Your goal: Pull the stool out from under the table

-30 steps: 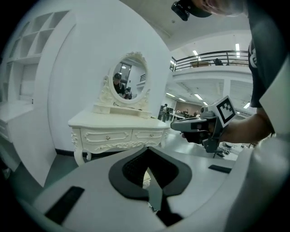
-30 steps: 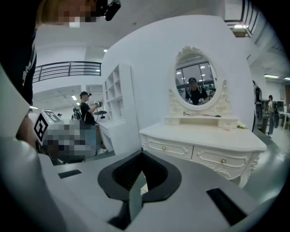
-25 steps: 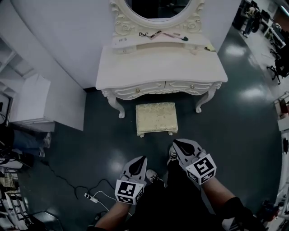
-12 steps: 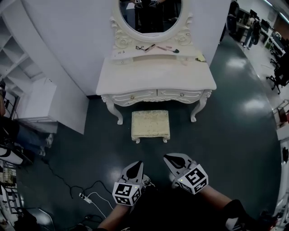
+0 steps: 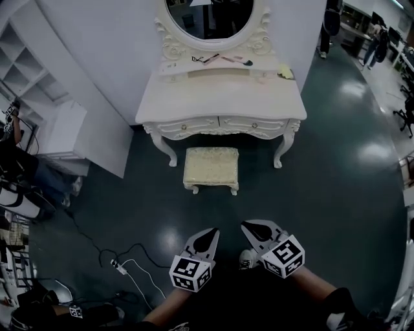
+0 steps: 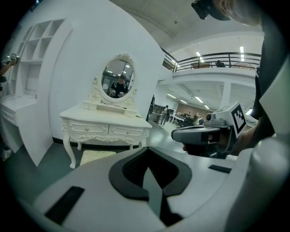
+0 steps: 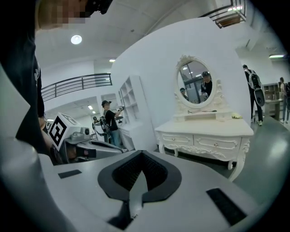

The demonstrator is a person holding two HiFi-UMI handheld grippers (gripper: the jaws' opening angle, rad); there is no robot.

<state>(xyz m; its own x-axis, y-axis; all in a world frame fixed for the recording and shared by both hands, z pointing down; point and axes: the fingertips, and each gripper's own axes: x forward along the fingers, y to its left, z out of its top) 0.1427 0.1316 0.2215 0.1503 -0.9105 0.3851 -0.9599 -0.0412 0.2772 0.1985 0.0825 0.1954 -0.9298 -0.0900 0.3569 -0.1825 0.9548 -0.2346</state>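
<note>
Left gripper (image 5: 208,236) and right gripper (image 5: 251,228): fingers pressed together, holding nothing. Well ahead of the fingers, the stool (image 5: 211,168) stands between the 2 front legs of the bench (image 5: 220,103), mostly cut off in the left gripper view.

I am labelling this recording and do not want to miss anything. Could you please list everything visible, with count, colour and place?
dressing table: one, white, top centre of the head view
mirror: one, oval, white carved frame, at the table's back
small items: several, mixed colours, on the ledge under the mirror; too small to name
stool: one, cream, between the table's front legs
shelf unit: one, white, left of the table
power strip: one, white with cable, on the dark floor, lower left
left gripper: one, grey, shut, empty, short of the stool
right gripper: one, grey, shut, empty, beside the left
</note>
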